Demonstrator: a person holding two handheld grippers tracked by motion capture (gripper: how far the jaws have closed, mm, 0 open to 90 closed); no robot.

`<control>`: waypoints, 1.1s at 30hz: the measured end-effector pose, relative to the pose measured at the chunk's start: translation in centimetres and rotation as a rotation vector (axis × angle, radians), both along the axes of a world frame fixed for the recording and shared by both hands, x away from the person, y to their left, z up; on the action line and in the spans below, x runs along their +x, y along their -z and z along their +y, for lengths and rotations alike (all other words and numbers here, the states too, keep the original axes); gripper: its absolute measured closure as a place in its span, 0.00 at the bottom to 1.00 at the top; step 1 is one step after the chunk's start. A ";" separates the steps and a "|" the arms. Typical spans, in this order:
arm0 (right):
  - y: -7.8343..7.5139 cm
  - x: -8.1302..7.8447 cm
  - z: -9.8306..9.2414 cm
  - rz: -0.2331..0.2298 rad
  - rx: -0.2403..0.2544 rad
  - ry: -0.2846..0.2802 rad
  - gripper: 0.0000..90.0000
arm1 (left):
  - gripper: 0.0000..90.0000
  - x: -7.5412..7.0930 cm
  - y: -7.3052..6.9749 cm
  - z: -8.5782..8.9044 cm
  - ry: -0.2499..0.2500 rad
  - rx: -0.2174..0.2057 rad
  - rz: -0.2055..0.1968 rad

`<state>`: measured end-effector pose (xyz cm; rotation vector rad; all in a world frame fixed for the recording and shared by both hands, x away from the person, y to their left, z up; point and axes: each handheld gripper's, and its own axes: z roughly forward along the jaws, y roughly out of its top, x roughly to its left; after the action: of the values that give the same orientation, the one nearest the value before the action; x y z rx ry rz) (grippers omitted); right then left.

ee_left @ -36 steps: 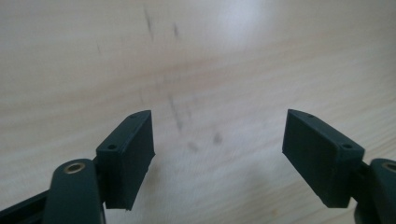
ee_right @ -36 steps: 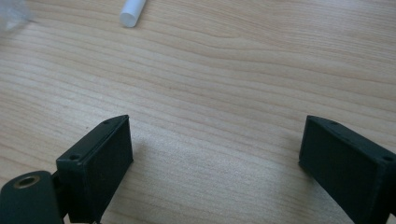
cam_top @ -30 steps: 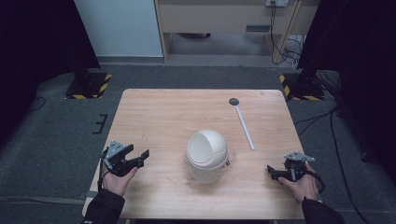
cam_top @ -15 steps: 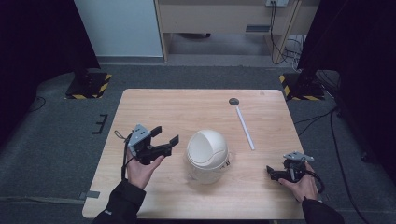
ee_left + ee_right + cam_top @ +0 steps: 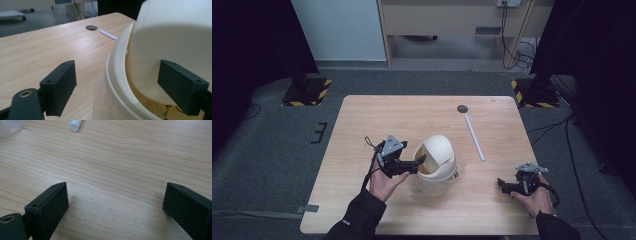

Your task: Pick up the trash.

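High view: white domed bin (image 5: 438,161), swing flap tilted inward.

Light wooden table (image 5: 377,120) with white swing-lid bin (image 5: 437,172), white tube (image 5: 474,136), small dark disc (image 5: 462,108).

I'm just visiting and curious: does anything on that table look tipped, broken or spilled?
Nothing spilled or broken. The white bin stands upright; its swing lid is tilted inward, with the open left gripper at the opening.
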<state>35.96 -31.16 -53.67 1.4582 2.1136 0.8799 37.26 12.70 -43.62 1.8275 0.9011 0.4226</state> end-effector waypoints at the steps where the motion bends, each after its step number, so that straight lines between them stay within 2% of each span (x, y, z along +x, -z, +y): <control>1: 0.0 0.0 0.0 0.001 0.000 0.001 0.07 | 0.16 0.1 0.2 -0.1 0.000 0.008 0.007; 5: -0.1 -0.1 0.1 0.005 -0.001 0.007 0.10 | 0.16 0.3 0.9 -0.7 0.005 0.028 0.026; 7: -0.3 -0.1 0.1 0.014 -0.002 0.005 0.16 | 0.16 0.2 1.1 -0.9 0.010 0.024 0.033; 10: -0.8 -0.1 0.0 0.027 0.002 0.010 0.31 | 0.17 0.0 0.9 -0.8 0.018 0.013 0.024; 11: -1.0 -0.1 0.0 0.032 0.015 0.013 0.33 | 0.18 -0.2 0.7 -0.6 0.018 0.006 0.018; 13: -1.4 0.0 0.0 0.014 0.031 0.025 0.36 | 0.19 -0.6 0.2 0.1 0.012 -0.008 -0.002; 17: -2.7 0.7 0.1 -0.054 0.061 0.040 0.39 | 0.19 -1.6 -0.9 2.3 -0.017 -0.015 -0.035; 18: -2.7 0.7 0.1 -0.054 0.061 0.040 0.39 | 0.19 -1.6 -0.9 2.3 -0.017 -0.015 -0.035; 19: -3.4 1.2 0.4 -0.086 0.077 0.047 0.39 | 0.19 -2.4 -1.1 4.0 -0.042 -0.006 -0.042; 21: -4.1 1.8 0.9 -0.105 0.082 0.040 0.38 | 0.19 -3.2 -0.9 5.7 -0.070 0.014 -0.035; 23: -4.5 2.5 1.5 -0.114 0.085 0.032 0.37 | 0.19 -3.4 -0.8 6.4 -0.081 0.023 -0.032; 24: -4.7 3.1 1.9 -0.124 0.088 0.030 0.36 | 0.19 -4.0 -0.2 8.1 -0.112 0.047 -0.015; 26: -5.0 4.2 2.7 -0.134 0.075 0.021 0.36 | 0.19 -4.5 0.8 9.9 -0.147 0.059 0.017; 30: -5.4 6.2 4.0 -0.143 0.071 0.015 0.37 | 0.19 -5.3 2.6 12.4 -0.200 0.079 0.055; 32: -5.2 7.4 4.6 -0.138 0.073 0.015 0.38 | 0.19 -5.6 3.0 12.9 -0.212 0.079 0.058; 33: -5.0 7.9 4.9 -0.131 0.074 0.016 0.38 | 0.19 -6.0 3.9 13.7 -0.239 0.075 0.066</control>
<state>43.91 -26.21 -48.65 1.4109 1.9912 1.0290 31.22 26.40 -47.52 1.8166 1.1690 0.5540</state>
